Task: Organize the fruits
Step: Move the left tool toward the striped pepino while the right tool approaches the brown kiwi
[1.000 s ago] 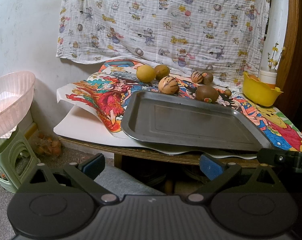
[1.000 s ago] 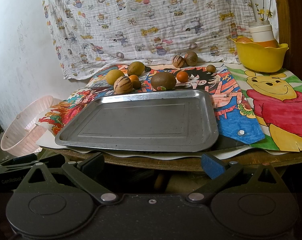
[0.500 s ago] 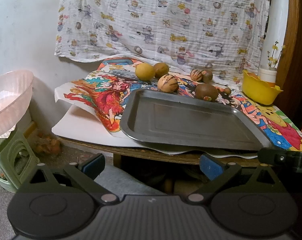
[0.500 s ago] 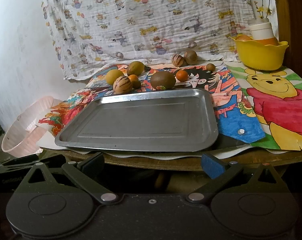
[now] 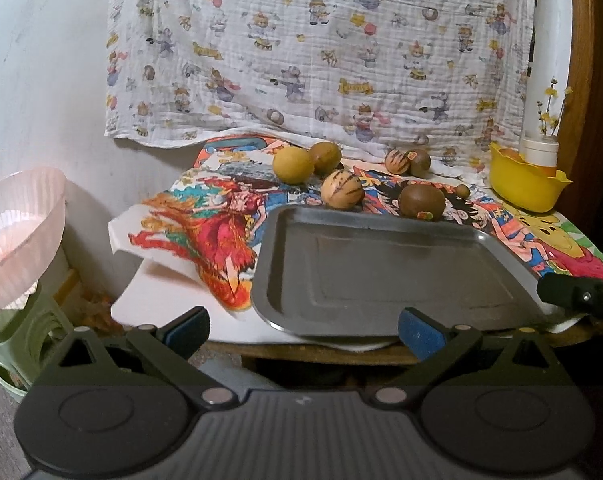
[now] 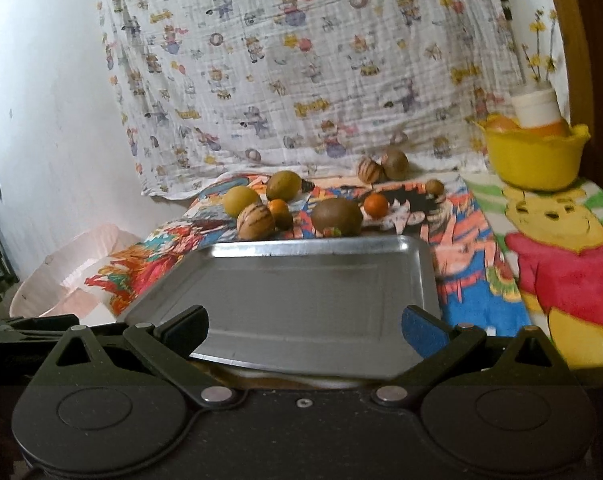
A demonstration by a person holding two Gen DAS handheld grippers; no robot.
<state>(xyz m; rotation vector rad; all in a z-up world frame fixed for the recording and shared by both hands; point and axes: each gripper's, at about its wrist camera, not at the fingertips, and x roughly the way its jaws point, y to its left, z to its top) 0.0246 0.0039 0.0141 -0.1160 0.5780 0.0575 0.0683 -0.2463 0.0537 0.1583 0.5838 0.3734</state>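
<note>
Steel-grey and bare, the tray lies on the tabletop with nothing in it; the fruits are scattered just beyond its rim at twelve o'clock. The opening approach is judged to be in hand. Both the left gripper and the right gripper are held with jaws released and nothing grasped. A reach over the tray is called for next. A yellow bowl at two o'clock holds an orange fruit and a white jar.
</note>
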